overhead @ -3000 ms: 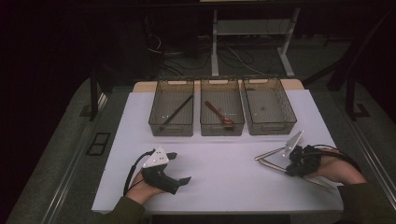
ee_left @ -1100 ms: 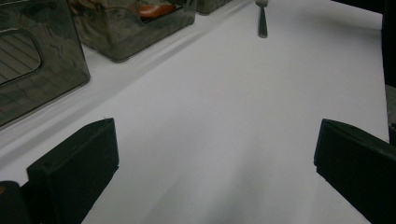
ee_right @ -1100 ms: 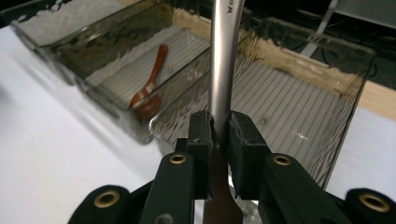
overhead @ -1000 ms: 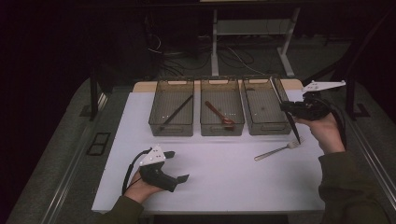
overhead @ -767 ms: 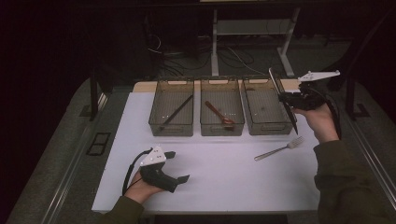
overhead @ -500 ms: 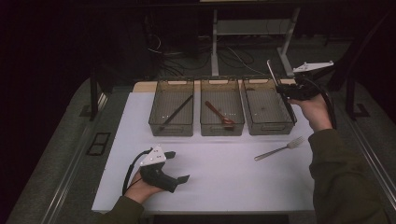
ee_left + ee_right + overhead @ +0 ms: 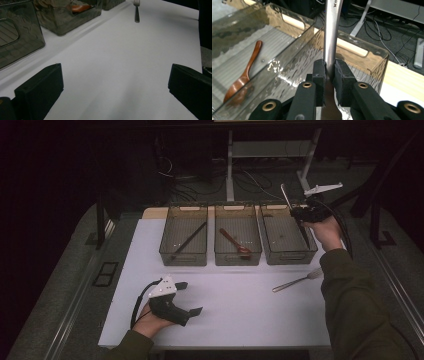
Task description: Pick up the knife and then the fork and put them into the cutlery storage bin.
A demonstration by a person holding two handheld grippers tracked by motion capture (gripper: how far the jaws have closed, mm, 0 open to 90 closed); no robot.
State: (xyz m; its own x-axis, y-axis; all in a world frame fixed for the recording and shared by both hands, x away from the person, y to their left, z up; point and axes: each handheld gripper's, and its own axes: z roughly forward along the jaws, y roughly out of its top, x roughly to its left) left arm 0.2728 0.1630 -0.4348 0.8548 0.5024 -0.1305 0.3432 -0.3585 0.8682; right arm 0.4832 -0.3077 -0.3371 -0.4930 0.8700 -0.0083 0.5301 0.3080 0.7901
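Observation:
My right gripper [image 7: 300, 216] [image 7: 329, 75] is shut on a long metal utensil [image 7: 287, 200] [image 7: 332, 30], probably a knife. Its shiny handle points up and its dark end dips into the right clear bin [image 7: 292, 256] [image 7: 352, 46]. A metal fork [image 7: 298, 281] [image 7: 136, 12] lies on the white mat [image 7: 235, 305] in front of that bin. My left gripper [image 7: 191, 298] [image 7: 115, 92] rests on the mat at the front left, open, with only bare mat between its jaws.
Three clear bins stand in a row at the back of the mat. The left bin [image 7: 182, 257] holds a dark stick [image 7: 190, 240]. The middle bin [image 7: 237, 257] holds a wooden spoon [image 7: 235, 242] [image 7: 244, 75]. Cables and table legs lie beyond.
The right hand lifted the utensil off the mat, carried it back and left, and now holds it over the right bin. The fork stayed on the mat. The left hand kept still.

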